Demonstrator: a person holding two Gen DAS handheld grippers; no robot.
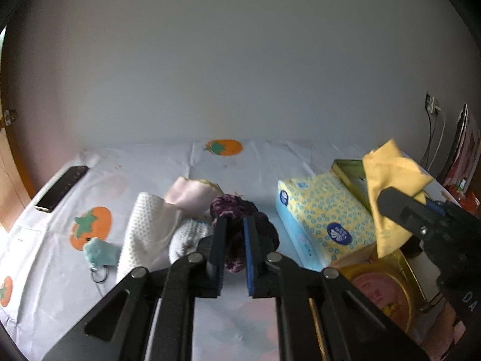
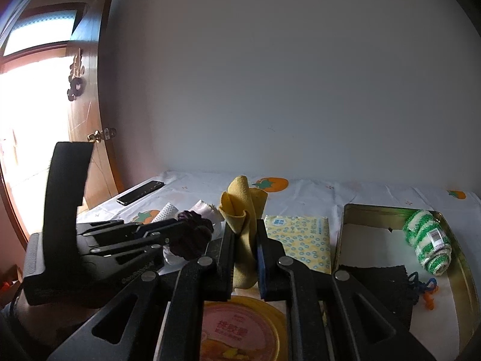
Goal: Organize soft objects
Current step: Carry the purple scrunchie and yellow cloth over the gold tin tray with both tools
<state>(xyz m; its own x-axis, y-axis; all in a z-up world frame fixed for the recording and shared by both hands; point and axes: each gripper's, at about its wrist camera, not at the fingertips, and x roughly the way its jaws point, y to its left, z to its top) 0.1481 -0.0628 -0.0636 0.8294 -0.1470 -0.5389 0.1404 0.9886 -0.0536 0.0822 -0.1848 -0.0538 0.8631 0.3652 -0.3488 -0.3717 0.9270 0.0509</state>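
Note:
My left gripper [image 1: 235,225] is shut on a dark purple knitted piece [image 1: 237,207], held just above the tablecloth. The right wrist view shows the same gripper [image 2: 177,234] at the left with the purple piece [image 2: 192,234] in it. My right gripper [image 2: 245,234] is shut on a folded yellow cloth [image 2: 243,207] that stands up between its fingers. In the left wrist view that cloth [image 1: 390,180] hangs at the right, above the open gold tin [image 1: 348,168]. On the table lie a white knit cloth [image 1: 144,228], a pink cloth [image 1: 189,192] and a teal plush keychain [image 1: 99,252].
A yellow-and-blue tissue pack [image 2: 300,237] lies beside the tin [image 2: 390,209], which holds a green-striped scrubber [image 2: 427,240] and a black cloth [image 2: 378,282]. A round pink-and-yellow lid [image 2: 240,328] sits below my right gripper. A phone [image 1: 61,188] lies at the far left edge.

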